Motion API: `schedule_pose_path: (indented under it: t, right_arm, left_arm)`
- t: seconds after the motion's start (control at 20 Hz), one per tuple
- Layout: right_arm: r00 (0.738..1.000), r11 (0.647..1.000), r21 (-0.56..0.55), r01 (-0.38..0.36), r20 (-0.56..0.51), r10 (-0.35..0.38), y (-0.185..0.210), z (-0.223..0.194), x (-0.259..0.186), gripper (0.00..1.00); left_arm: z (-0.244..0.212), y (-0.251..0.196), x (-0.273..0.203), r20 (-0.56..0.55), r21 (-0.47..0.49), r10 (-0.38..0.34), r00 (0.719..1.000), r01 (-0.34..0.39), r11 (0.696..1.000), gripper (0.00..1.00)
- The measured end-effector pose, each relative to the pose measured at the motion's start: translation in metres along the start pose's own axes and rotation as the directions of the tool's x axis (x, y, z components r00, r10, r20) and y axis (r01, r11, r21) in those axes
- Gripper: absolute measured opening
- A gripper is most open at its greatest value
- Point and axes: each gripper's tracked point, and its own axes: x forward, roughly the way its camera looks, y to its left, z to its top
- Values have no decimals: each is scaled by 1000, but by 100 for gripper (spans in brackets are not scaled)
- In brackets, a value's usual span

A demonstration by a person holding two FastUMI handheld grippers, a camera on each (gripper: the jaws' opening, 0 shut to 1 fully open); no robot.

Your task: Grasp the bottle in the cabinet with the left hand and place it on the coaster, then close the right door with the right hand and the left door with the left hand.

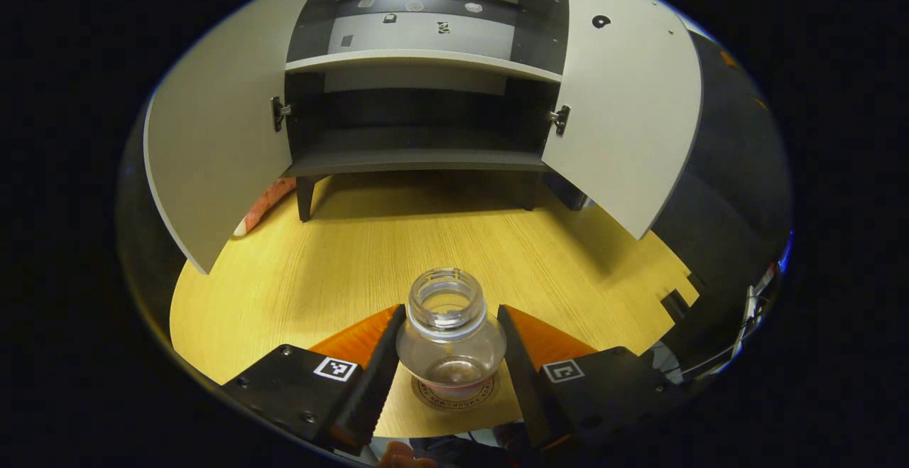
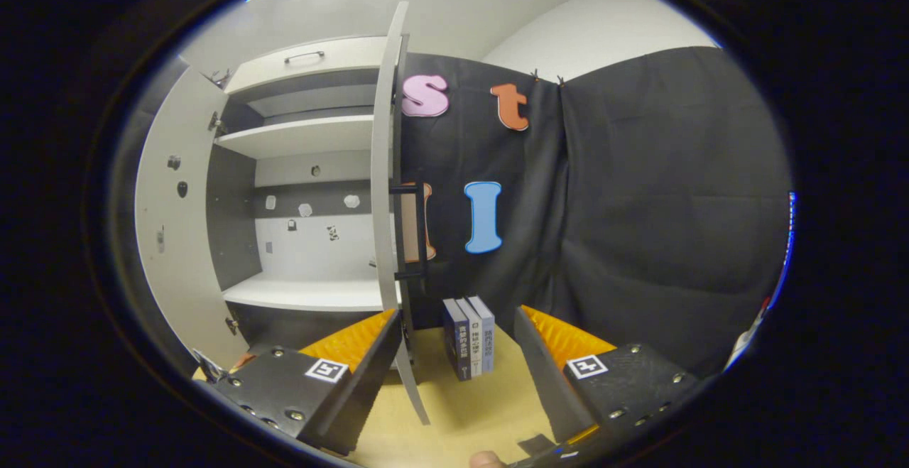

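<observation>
Clear glass is what the small bottle (image 1: 450, 333) is made of, and it has no lid on. Going from left to right in the left gripper view, the cabinet's left door (image 1: 213, 155) stands wide open, then come the bare shelves of the cabinet (image 1: 419, 63), then the right door (image 1: 625, 120), wide open too. Down in front, the bottle stands upright on the round coaster (image 1: 454, 391), which lies on the yellow wooden tabletop (image 1: 298, 276). The left gripper (image 1: 450, 354) has its jaws around the bottle, one on each side and very close to the glass, but I cannot tell if they squeeze it or have let go a little. So the first job looks nearly done: the bottle is out of the cabinet and on the coaster, and the jaws only need to let go and pull back. In the right gripper view, the left door (image 2: 170, 241) shows far left, and the right door (image 2: 383, 191) shows edge-on with its black handle (image 2: 412, 230). Some books (image 2: 469, 336) stand just past it. The right gripper (image 2: 458, 361) has its jaws spread apart and holds nothing. Both doors are left to shut, the right one first.
</observation>
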Motion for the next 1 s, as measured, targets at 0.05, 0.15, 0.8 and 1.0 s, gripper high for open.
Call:
schedule_pose_path:
  t: [0.05,0.15,0.8,1.0]
  right_arm:
    - [1000,1000,0,-1,0,1,1,1,1,96]
    - [1000,1000,1,-6,-1,6,3,-1,2,94]
    - [1000,1000,16,-18,-18,18,5,-10,8,94]
    - [1000,999,31,-13,-25,14,2,-14,10,94]
  left_arm:
    - [0,0,-1,-4,10,2,1000,-2,1000,80]
    - [0,1,-3,-11,32,13,1000,-13,999,80]
    - [26,4,-21,23,65,40,999,-42,997,100]
    - [64,1,-35,99,56,33,995,-38,998,99]
